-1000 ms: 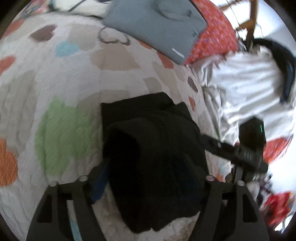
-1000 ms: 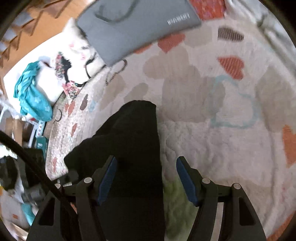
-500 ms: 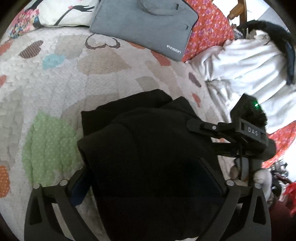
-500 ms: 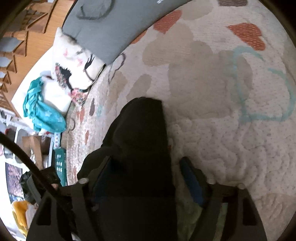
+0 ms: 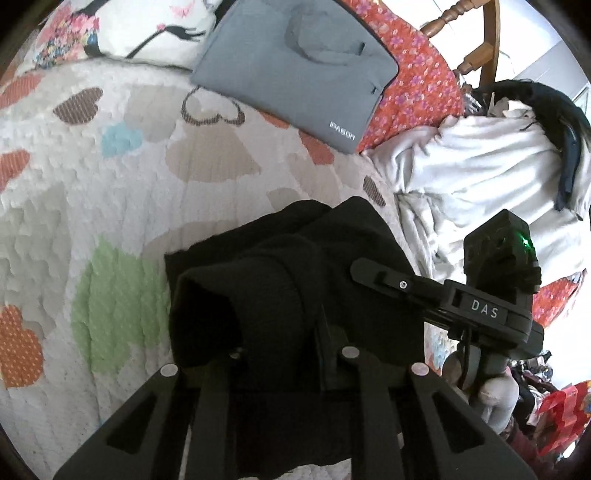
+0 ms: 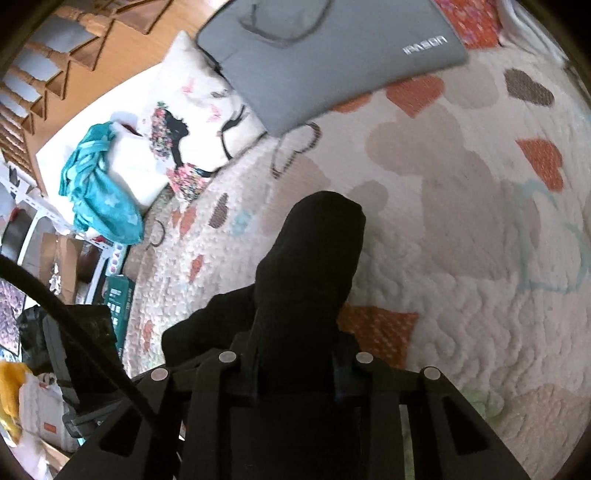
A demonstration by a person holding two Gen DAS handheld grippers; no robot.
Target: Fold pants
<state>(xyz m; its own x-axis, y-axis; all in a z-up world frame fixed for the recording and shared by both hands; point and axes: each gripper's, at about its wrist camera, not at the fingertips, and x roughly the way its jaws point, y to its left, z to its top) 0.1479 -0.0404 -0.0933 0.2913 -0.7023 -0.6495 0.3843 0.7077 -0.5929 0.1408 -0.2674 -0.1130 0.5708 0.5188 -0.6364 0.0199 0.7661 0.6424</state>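
Note:
Black pants (image 5: 280,280) lie bunched on a heart-patterned quilt (image 5: 110,177). My left gripper (image 5: 284,354) has its jaws closing, and the near fold of black cloth is pinched between its fingers. In the right wrist view the pants (image 6: 310,266) rise as a narrow ridge from my right gripper (image 6: 295,350). Its jaws are closing too, with cloth squeezed between them. The right gripper's body (image 5: 495,295) shows at the pants' right side in the left wrist view. The pads of both grippers are hidden by the fabric.
A grey laptop sleeve (image 5: 295,70) lies at the far end of the quilt, beside a printed pillow (image 5: 122,33). Rumpled white bedding (image 5: 480,177) and a red floral cloth (image 5: 417,85) lie to the right. Teal fabric (image 6: 99,184) and floor clutter are off the bed's left edge.
Both grippers have gone from wide open around the pants to nearly closed on them. The black cloth is now gathered into a ridge and drawn up slightly.

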